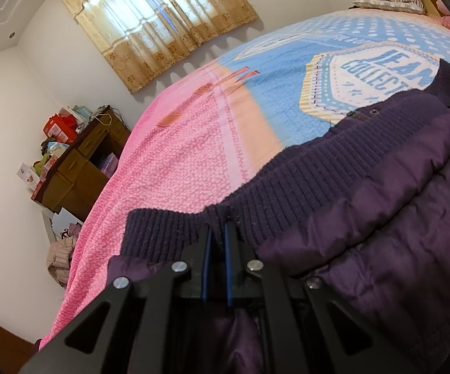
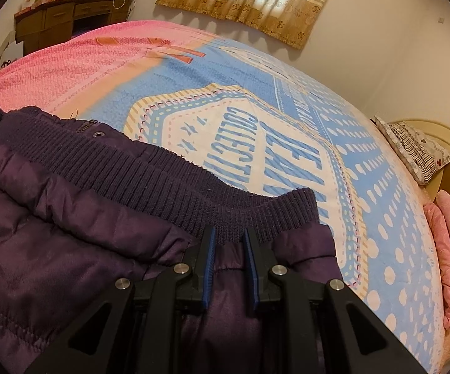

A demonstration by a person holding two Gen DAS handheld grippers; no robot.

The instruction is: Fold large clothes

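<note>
Both claws, left claw and right claw, grip our purple puffer jacket by its ribbed hem. It lies on the bed; we judge most folding remains.

A bed is covered by a pink and blue printed bedspread. White walls are seen around it. Daylight is let through tan patterned curtains over a window. A dark wooden desk piled with boxes is set against the wall. A striped pillow is leaned at the headboard.
</note>
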